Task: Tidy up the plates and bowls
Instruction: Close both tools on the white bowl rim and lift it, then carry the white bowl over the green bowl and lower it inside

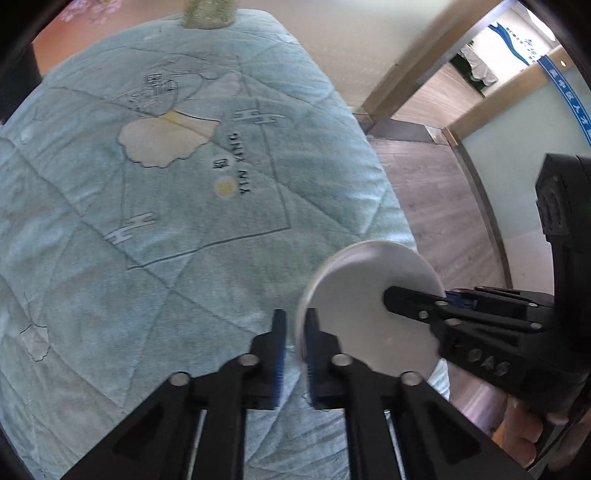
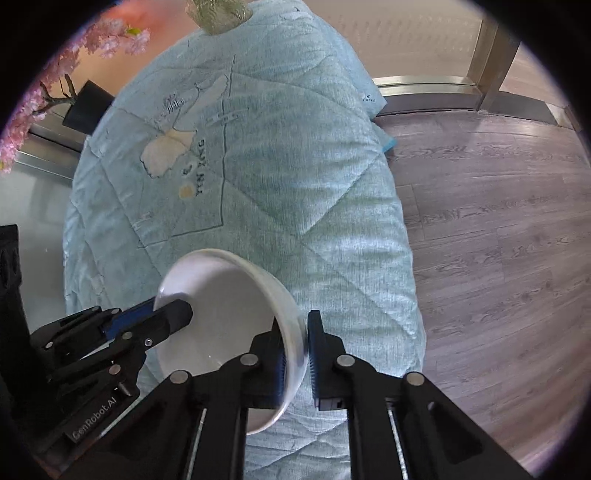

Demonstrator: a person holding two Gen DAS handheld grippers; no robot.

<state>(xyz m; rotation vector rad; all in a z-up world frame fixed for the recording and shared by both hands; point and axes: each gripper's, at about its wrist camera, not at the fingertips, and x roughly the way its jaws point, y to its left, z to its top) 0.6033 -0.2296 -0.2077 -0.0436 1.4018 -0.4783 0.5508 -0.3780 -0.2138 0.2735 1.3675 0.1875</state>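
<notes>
A white shallow dish (image 1: 369,317) hangs tilted just above the near right corner of a table covered by a light blue quilt (image 1: 166,229). My left gripper (image 1: 295,321) is shut on its left rim, blue pads on either side of the edge. My right gripper (image 1: 400,301) comes in from the right and pinches the opposite rim, one finger lying across the dish's face. In the right wrist view the same dish (image 2: 229,321) shows its hollow side, with the right gripper (image 2: 297,343) clamped on the rim and the left gripper (image 2: 173,314) gripping the far side.
The quilt (image 2: 295,184) covers the whole tabletop. A glittery object (image 1: 208,13) stands at the far edge. Wood floor (image 2: 498,258) lies to the right, with a metal door frame (image 2: 424,83) beyond. A pink blossom tree in a black pot (image 2: 86,105) stands at far left.
</notes>
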